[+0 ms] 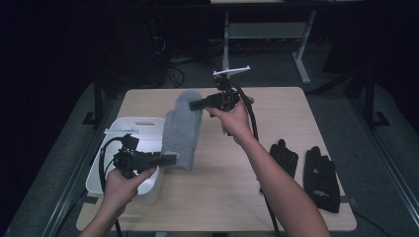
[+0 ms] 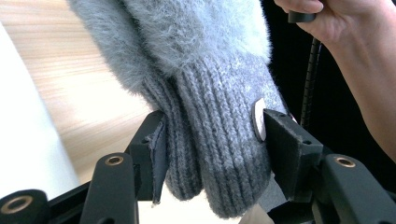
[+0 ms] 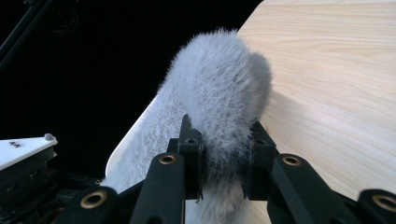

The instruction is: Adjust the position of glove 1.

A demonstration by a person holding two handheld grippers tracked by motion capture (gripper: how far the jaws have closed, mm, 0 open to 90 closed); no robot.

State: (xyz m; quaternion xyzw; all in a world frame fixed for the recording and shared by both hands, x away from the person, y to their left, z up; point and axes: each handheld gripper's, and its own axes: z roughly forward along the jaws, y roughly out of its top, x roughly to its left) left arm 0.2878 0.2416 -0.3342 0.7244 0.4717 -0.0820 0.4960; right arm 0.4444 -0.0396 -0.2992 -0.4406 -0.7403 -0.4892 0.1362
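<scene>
In the high view, a grey fuzzy mitten (image 1: 182,129) is held stretched above the wooden surface (image 1: 232,197) between the two grippers: the left gripper (image 1: 170,159) clamps its ribbed cuff near the person's side, and the right gripper (image 1: 191,104) clamps its rounded tip farther away. A white bin (image 1: 106,168) sits at the left edge of the surface, just beside the cuff end of the mitten and under the left hand (image 1: 121,185). Two black gloves (image 1: 304,170) lie flat on the right part of the surface, well apart from the mitten. In the left gripper view, the jaws are closed on the knitted cuff (image 2: 210,154), one on each side, with the fluffy body of the mitten rising above them. In the right gripper view, the jaws pinch the furry tip (image 3: 224,93), squeezing it narrow between them, with the surface behind.
</scene>
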